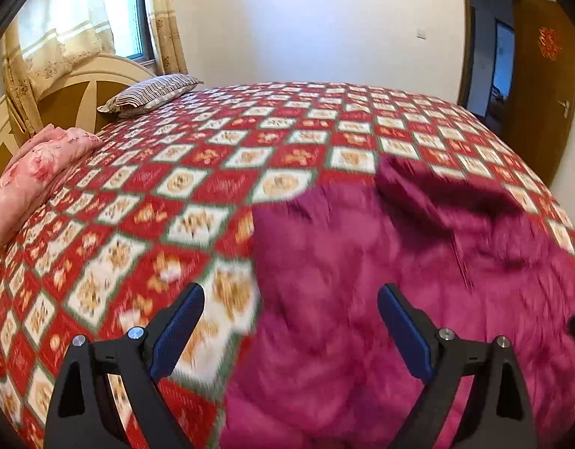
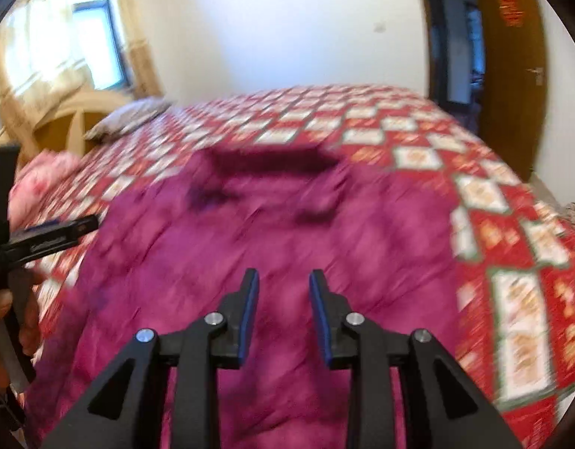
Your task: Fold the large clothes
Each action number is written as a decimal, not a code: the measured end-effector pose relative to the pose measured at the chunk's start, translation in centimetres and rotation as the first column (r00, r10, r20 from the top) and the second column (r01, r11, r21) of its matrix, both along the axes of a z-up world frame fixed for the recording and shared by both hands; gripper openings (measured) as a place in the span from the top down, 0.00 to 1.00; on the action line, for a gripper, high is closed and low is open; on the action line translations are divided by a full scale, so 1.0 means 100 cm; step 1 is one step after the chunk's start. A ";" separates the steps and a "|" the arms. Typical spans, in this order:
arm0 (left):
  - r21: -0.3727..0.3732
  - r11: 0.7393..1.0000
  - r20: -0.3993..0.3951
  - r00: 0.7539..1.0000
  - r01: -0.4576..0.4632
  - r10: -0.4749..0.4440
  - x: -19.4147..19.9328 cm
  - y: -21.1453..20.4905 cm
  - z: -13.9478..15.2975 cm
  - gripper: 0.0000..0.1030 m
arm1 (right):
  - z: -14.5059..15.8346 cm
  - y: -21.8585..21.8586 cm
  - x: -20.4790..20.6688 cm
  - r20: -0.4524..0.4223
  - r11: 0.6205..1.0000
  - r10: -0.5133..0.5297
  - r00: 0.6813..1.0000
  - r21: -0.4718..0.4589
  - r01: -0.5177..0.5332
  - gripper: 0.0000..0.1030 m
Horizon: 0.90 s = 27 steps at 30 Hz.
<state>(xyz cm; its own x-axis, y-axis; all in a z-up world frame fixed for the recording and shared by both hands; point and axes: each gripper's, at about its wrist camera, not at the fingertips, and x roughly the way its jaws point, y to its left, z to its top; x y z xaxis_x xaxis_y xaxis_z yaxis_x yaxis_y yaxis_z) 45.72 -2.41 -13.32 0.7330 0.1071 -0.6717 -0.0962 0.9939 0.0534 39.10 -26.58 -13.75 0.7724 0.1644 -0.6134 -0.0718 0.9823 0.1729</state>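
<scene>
On patterned bedspread: magenta garment, seemingly flat; pillows aside; left gripper, right gripper both parted, empty.

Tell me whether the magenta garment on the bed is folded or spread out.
Spread out. The magenta garment lies flat across the patterned bedspread, dark collar at the far end. Blur hides any smaller folds.

The left gripper points downward with its jaws spread wide, nothing between them. The right gripper tilts down too — jaws narrowly parted, empty. A hand grips the left tool's handle.
</scene>
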 end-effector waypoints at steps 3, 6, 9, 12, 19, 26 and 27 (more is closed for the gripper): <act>0.027 0.996 -0.030 0.996 -0.089 0.090 0.034 0.011 -0.011 0.09 | 0.002 -0.037 0.029 -0.010 0.993 -0.119 0.993 0.015 0.119 0.70; 0.064 0.993 -0.112 0.988 -0.095 0.102 0.059 0.008 -0.039 0.09 | -0.011 -0.053 0.054 -0.057 0.987 -0.158 0.986 -0.011 0.158 0.70; 0.137 0.988 -0.143 0.985 -0.074 0.094 0.066 -0.006 -0.063 0.08 | -0.038 -0.064 0.071 -0.138 0.988 -0.153 0.979 -0.025 0.151 0.70; 0.185 0.981 -0.129 0.988 -0.064 0.089 0.062 -0.018 -0.077 0.08 | -0.053 -0.064 0.071 -0.158 0.991 -0.132 0.979 -0.032 0.128 0.70; 0.154 0.985 -0.127 0.988 -0.071 0.091 0.063 -0.018 -0.083 0.08 | -0.061 -0.066 0.069 -0.156 0.991 -0.131 0.979 -0.006 0.132 0.70; 0.119 0.990 -0.130 0.987 -0.076 0.091 0.065 -0.012 -0.084 0.07 | -0.063 -0.057 0.070 -0.154 0.989 -0.139 0.978 -0.062 0.131 0.70; 0.120 0.990 -0.129 0.987 -0.076 0.091 0.065 -0.011 -0.084 0.06 | -0.063 -0.057 0.070 -0.154 0.989 -0.140 0.978 -0.065 0.131 0.70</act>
